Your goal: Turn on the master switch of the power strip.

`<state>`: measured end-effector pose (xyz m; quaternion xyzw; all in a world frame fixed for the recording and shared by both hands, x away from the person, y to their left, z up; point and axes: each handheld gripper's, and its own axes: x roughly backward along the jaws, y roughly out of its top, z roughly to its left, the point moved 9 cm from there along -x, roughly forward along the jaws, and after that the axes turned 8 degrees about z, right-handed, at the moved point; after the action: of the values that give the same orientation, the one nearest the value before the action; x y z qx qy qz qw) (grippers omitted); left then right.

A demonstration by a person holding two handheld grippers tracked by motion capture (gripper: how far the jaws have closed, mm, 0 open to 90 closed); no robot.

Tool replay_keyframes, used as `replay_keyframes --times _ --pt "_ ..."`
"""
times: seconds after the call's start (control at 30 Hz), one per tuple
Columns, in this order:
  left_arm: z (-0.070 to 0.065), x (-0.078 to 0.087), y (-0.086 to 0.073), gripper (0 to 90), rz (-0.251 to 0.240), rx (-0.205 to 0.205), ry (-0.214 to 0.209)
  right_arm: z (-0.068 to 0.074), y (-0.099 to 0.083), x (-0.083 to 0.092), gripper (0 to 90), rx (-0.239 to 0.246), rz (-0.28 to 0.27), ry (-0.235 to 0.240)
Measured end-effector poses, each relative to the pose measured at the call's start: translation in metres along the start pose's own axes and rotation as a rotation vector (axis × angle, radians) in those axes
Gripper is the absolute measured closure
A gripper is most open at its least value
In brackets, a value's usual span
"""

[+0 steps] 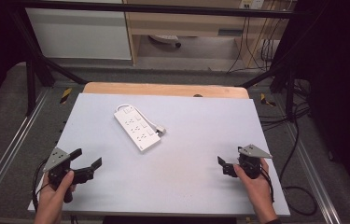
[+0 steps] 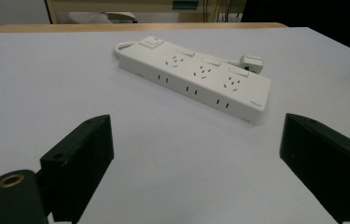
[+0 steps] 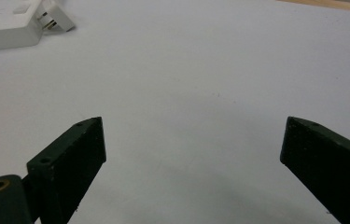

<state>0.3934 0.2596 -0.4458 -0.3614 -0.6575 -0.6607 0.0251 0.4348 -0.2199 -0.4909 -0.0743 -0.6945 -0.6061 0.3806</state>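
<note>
Plainly, the table (image 1: 177,186) bears no container, just a white power strip (image 1: 136,128) lying flat toward its far middle, its plug (image 1: 161,130) resting just beside its right edge. Both grippers sit near the close edge, well apart from the strip. The left gripper (image 1: 87,161) has its jaws wide apart on nothing; the right gripper (image 3: 191,154) likewise gapes empty. A good approach, I judge, keeps the left jaws level and lined across the strip's narrow width.

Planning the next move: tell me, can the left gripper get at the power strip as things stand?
Probably yes. The left gripper is open and aimed toward the power strip, with just bare table between them.
</note>
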Motion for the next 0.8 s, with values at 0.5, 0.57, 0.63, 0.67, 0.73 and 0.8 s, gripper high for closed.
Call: replay_keyframes --times 0.5,0.57,0.63,0.67,0.73,0.8 --pt "-0.004 0.001 0.004 8.7 -0.018 0.007 -0.024 0.004 0.001 0.000 5.5 -0.006 0.001 0.007" --pt "-0.005 0.001 0.005 8.6 -0.020 0.010 -0.029 0.004 0.001 0.000 5.4 -0.004 -0.003 0.006" --pt "-0.007 0.001 0.006 8.6 -0.021 0.011 -0.029 0.004 0.002 0.000 5.4 -0.004 -0.006 -0.001" --pt "-0.007 0.001 0.006 8.6 -0.021 0.011 -0.029 0.004 0.002 0.000 5.4 -0.004 -0.006 -0.001" --pt "-0.007 -0.002 0.010 8.6 -0.026 0.017 -0.034 0.004 0.002 0.000 5.6 0.000 -0.006 -0.007" --pt "-0.008 -0.003 0.011 8.9 -0.025 0.020 -0.037 0.005 0.002 0.000 6.0 0.002 -0.007 -0.008"
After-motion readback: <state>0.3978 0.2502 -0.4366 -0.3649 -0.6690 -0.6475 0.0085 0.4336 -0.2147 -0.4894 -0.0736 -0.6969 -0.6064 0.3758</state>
